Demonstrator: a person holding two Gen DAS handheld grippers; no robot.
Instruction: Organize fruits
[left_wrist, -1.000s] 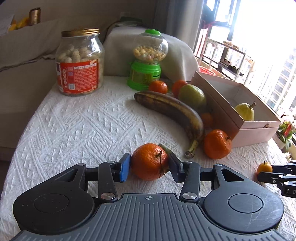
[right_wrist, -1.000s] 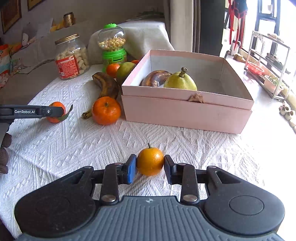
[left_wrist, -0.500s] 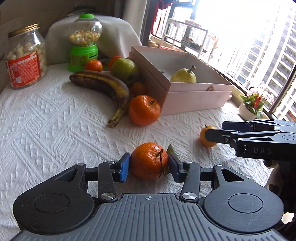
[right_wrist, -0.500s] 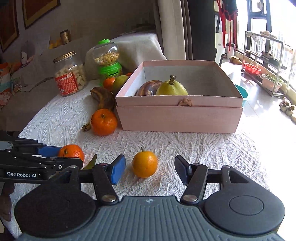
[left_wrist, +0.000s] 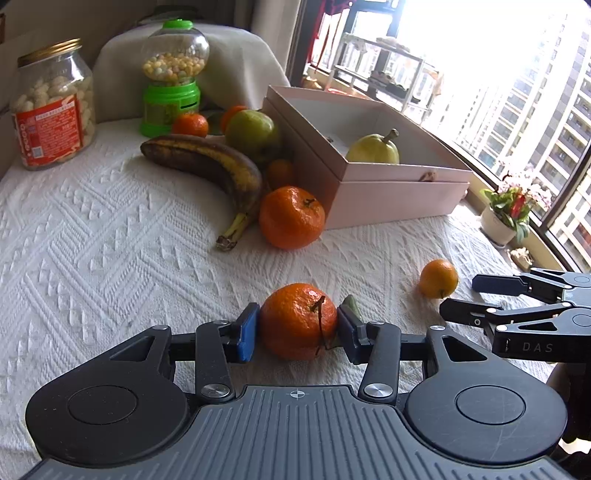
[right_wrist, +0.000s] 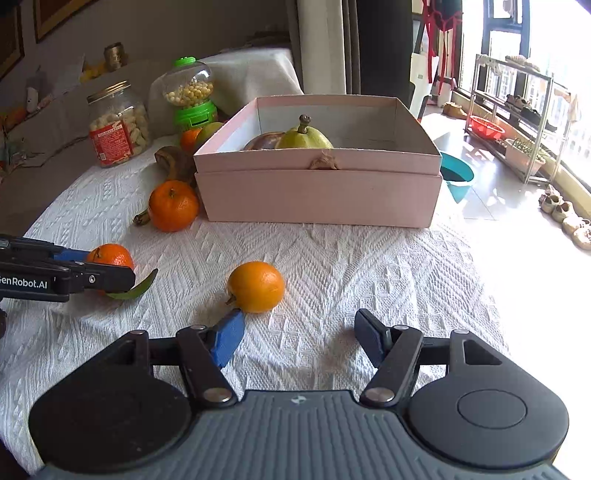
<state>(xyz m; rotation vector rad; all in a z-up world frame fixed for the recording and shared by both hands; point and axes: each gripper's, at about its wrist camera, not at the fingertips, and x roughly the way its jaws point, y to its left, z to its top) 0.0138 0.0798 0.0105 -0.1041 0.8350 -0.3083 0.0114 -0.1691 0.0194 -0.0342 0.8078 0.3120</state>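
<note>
1. The dark brownish fruit (right_wrist: 260, 141) inside the pink cardboard box (right_wrist: 321, 192) is mostly hidden behind the yellow-green pear (right_wrist: 308, 138) and the box wall, so can't tell what it is.
2. The red label on the glass jar with the gold lid (left_wrist: 51, 107) is too small to read.
3. The small orange tangerine (left_wrist: 279, 172) behind the brown overripe banana (left_wrist: 207, 162) is half covered.

A stemmed mandarin (left_wrist: 297, 320) with a green leaf sits near the front edge of the white-clothed table (left_wrist: 92, 236). A small smooth orange (right_wrist: 256, 286) lies on its side just to the right of it, stem toward the front. A larger mandarin (left_wrist: 291, 217) rests against the pink box (right_wrist: 317, 195), beside a browned banana (left_wrist: 207, 164). Behind them, toward the back edge, are a green apple (left_wrist: 253, 134) and more small mandarins (left_wrist: 190, 124). A yellow-green pear (right_wrist: 304, 137) stands upright inside the box.
</note>
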